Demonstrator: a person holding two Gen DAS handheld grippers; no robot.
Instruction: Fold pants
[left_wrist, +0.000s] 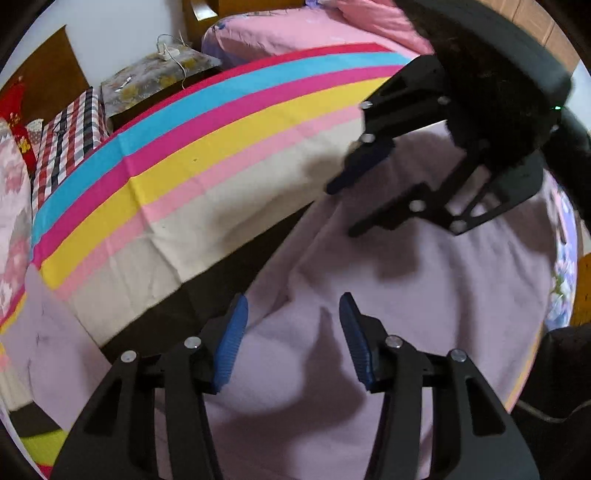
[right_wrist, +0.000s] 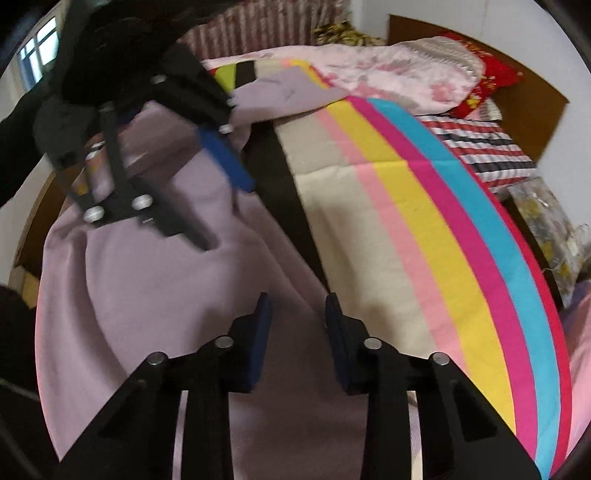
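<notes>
Hovering over the pants (left_wrist: 424, 314), both grippers point steeply down at the lilac cloth spread on the bed (left_wrist: 229, 173) with its striped sheet.

- Pants: pale lilac, lying rumpled over the near side of the bed, on top of the rainbow-striped sheet. A dark band (right_wrist: 280, 192) runs along the edge of the cloth; whether it belongs to the pants or to the sheet, cannot tell. A further lilac flap (right_wrist: 280, 92) lies up toward the pillows.
- Long axis: in the right wrist view the lilac cloth seems to run from the bottom of the frame up toward that far flap, roughly alongside the stripes.
- Left gripper (left_wrist: 293, 339): fingers about half apart, nothing between them, lilac cloth directly below and ahead. No pad contact visible.
- Right gripper (right_wrist: 299, 339): fingers set narrower than the left, also empty, poised over the cloth near its edge by the dark band and the cream stripe.
- Relation: the two grippers stand near each other, each seeing the other's fingers over the same patch. Both look about equally near the cloth.
- Judgement: a two-point pinch on the fabric seems the step in hand; fold not yet begun.
- Containers: none in view.
</notes>
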